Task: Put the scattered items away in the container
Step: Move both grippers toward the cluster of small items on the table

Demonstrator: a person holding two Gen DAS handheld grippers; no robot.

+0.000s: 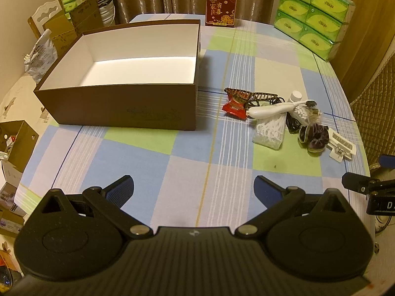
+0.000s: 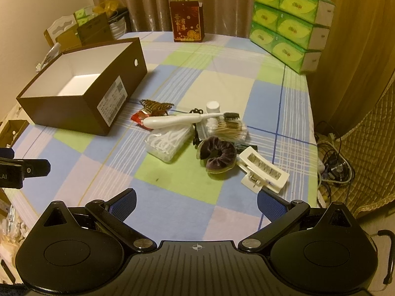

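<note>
On top of the checked tablecloth (image 2: 172, 192) sits one brown box (image 2: 81, 103) with white insides, and nothing can be seen in it. A white sticker (image 2: 112, 103) with tiny black print is on its short side, too small to read. Faint writing on its long side cannot be read either.

At the far edge stands one red box (image 2: 187, 22) with gold Chinese letters; they look like 吾家有喜. Beside it is a stack of six green tissue packs (image 2: 281, 22), with writing too small to read.

To the right of the brown box lies a little pile: one white brush (image 2: 177, 119) with dark bristles, one red candy (image 1: 233, 107), one brown hair claw (image 2: 155, 104), one white bottle cap (image 2: 212, 106), one bag of cotton swabs (image 2: 227, 127), one clear box of white floss picks (image 2: 167, 143), one purple scrunchie (image 2: 217, 154), one white hair clip (image 2: 263, 170) and a black cord (image 2: 196, 135). They touch and overlap.

One left gripper (image 1: 193, 187) hangs over the near cloth, its jaws wide apart and holding nothing. One right gripper (image 2: 196, 201) hangs just before the pile, jaws wide apart too, with nothing in them.
</note>
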